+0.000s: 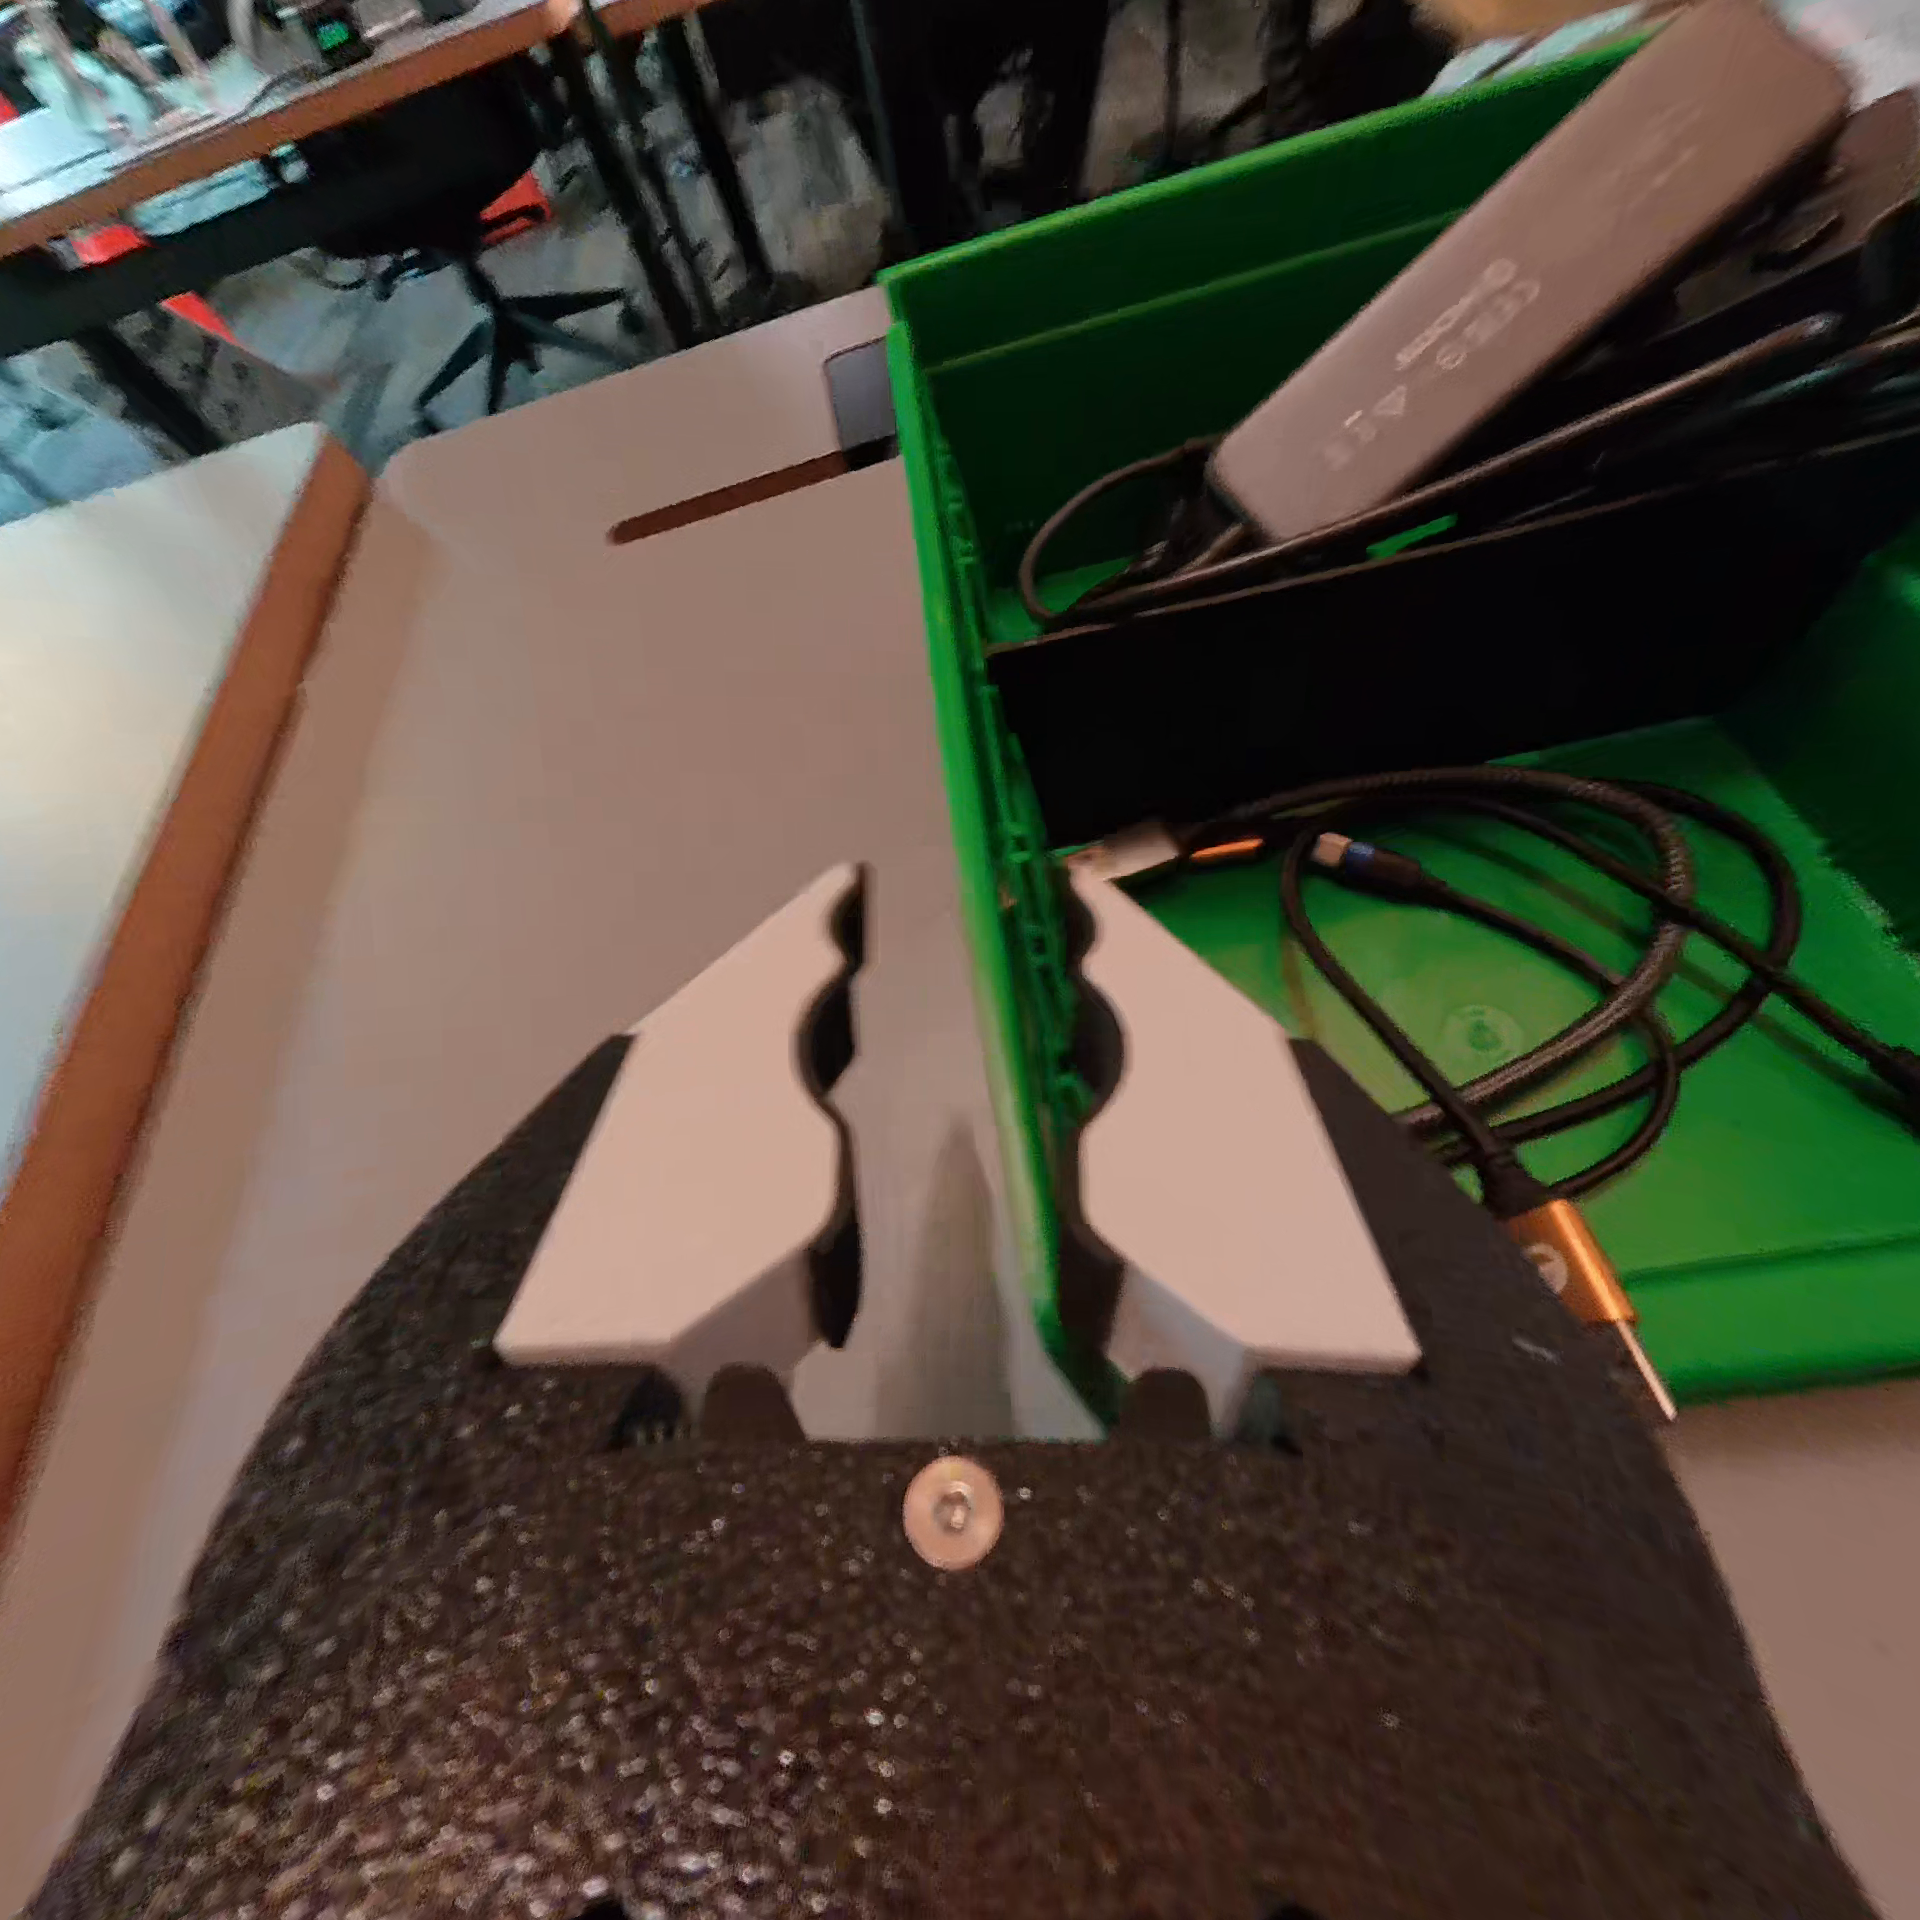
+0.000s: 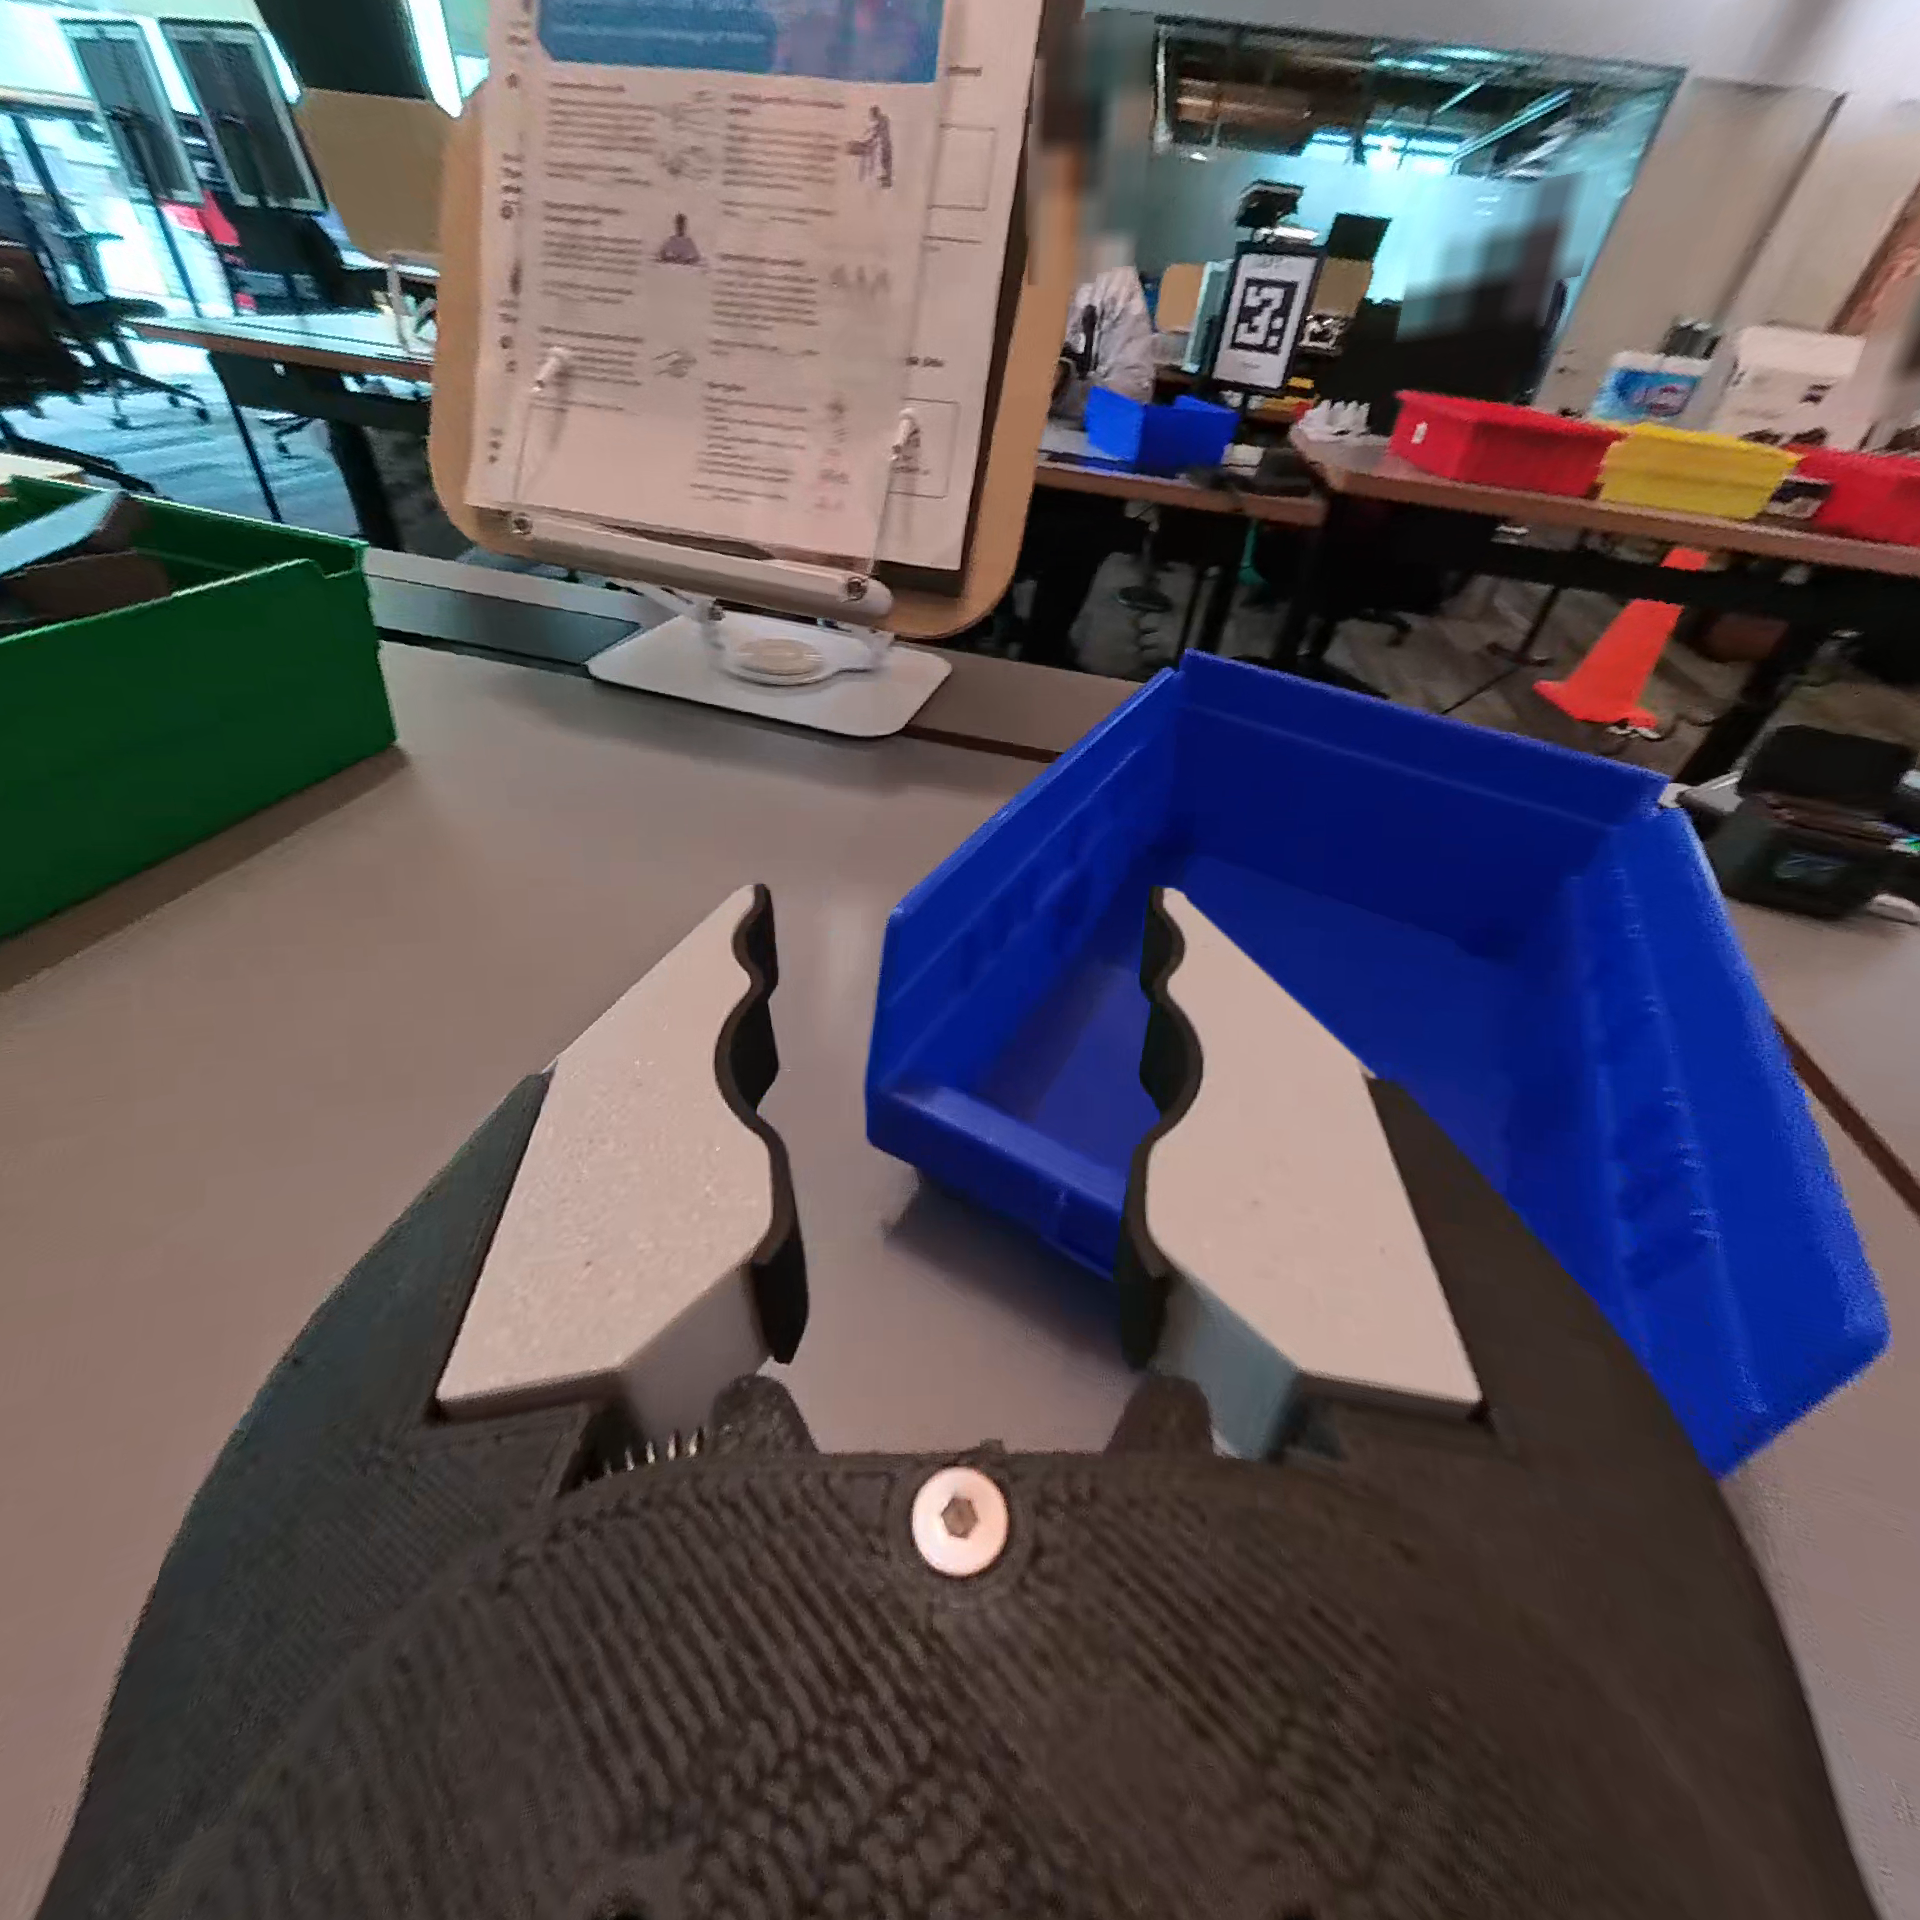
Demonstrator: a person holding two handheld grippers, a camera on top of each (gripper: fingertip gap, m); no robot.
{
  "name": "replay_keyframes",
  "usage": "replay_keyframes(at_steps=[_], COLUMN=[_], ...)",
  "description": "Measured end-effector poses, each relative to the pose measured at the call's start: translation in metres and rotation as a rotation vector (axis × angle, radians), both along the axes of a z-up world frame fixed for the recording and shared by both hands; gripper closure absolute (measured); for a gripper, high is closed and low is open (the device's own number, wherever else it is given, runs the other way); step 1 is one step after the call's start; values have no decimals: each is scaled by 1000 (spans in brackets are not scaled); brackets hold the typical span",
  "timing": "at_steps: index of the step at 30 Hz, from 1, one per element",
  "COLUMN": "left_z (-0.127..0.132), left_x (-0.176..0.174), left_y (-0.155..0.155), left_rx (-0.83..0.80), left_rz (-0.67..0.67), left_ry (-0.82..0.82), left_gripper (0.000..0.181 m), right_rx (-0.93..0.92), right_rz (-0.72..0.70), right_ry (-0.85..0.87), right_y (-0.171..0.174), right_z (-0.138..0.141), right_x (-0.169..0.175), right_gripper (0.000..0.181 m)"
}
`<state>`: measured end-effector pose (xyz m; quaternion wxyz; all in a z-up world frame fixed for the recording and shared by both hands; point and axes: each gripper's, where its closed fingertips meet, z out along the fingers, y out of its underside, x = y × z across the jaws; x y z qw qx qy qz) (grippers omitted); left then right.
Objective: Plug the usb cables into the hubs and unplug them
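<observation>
In the left wrist view a green bin holds black braided USB cables with orange-collared plugs in its near part. A grey hub lies tilted in the far part behind a black divider. My left gripper is open and empty, straddling the bin's left wall above the table. In the right wrist view my right gripper is open and empty, just before the front left corner of an empty blue bin. The green bin shows at the left.
A document stand with printed sheets stands at the back of the grey table. The table has a slot and a left edge. Other tables carry red and yellow bins; an orange cone stands on the floor.
</observation>
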<state>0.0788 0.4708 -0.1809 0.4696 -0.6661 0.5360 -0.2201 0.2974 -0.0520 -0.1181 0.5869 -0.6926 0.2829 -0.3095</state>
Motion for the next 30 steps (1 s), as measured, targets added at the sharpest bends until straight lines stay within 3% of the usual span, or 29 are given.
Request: replay_keyframes(at_steps=[1, 3, 5, 7, 11, 16, 18, 20, 24, 27, 30], left_z=[12, 52, 88, 97, 62, 25, 13, 2, 1, 28, 79], left_x=[-6, 1, 24, 54, 110, 143, 147, 144, 148, 154, 154], left_y=[2, -18, -56, -77, -74, -74, -67, -61, -55, -36, -32], left_rx=[30, 58, 84, 150, 258, 386, 392, 383, 340, 345, 293], left_rz=[12, -80, -269, -414, -556, -707, -701, -708, -677, -556, -513], left_ry=[23, -56, -169, -141, 202, 496, 588, 682, 648, 538, 350], left_gripper=[135, 140, 144, 144, 118, 116, 119, 139, 139, 140, 140], right_rx=[-3, -32, -63, -69, -60, -267, -354, -409, -394, -357, -336], right_rz=[10, 27, 43, 63, 196, 329, 329, 342, 320, 244, 224], right_ry=[4, -16, -41, -55, -24, -81, -111, -129, -178, -145, -138], right_y=[2, 5, 8, 13, 42, 59, 58, 57, 54, 41, 29], right_z=[0, 3, 8, 13, 10, -10, -17, -23, -21, -18, -10], right_x=[-3, -5, -9, -14, -32, -56, -57, -59, -55, -43, -41], right_gripper=[112, 112, 115, 115, 116, 114, 114, 114, 119, 121, 119])
